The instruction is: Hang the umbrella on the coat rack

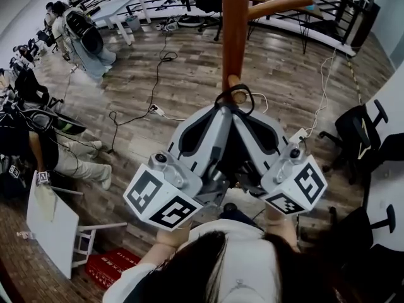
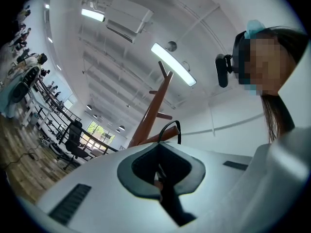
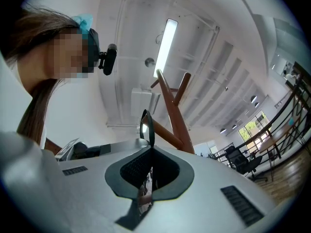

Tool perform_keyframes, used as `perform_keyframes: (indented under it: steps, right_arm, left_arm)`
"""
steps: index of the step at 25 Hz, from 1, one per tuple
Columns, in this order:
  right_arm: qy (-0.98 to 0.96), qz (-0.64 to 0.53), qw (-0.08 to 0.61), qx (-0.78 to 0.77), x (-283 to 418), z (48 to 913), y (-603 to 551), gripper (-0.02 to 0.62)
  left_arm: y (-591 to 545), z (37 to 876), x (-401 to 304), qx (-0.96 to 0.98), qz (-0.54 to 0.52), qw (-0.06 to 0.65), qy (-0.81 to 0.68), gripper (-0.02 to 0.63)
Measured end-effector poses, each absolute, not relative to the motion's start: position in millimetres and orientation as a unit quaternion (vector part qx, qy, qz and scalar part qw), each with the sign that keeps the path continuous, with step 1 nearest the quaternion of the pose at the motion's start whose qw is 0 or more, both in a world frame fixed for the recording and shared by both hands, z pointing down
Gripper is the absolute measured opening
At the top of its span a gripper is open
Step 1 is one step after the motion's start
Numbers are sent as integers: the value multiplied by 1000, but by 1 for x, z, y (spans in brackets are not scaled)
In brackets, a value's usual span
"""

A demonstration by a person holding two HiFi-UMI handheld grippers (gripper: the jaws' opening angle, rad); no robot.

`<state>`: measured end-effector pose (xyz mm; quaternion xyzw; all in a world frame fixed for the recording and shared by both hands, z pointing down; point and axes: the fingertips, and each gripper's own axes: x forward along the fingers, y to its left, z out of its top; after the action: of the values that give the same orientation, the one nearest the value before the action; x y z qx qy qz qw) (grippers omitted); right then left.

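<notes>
Umbrella strap loop (image 3: pixel 151 130): at coat rack (image 1: pixel 235 24) peg tip, pinched by left gripper (image 2: pixel 158 148) and right gripper (image 3: pixel 148 150), both clamped on it. We should seat it well past the tip before releasing.

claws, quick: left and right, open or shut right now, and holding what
left claw: shut on the umbrella strap
right claw: shut on the same umbrella strap
</notes>
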<state>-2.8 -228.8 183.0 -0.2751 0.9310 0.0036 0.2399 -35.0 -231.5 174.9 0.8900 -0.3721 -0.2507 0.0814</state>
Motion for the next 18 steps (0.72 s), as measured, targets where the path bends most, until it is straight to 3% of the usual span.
perform_keyframes:
  steps: [18]
  right_arm:
    - [930, -28, 232, -283, -5, 207, -253, 34]
  left_arm:
    - [-257, 200, -37, 884, -241, 123, -380, 8]
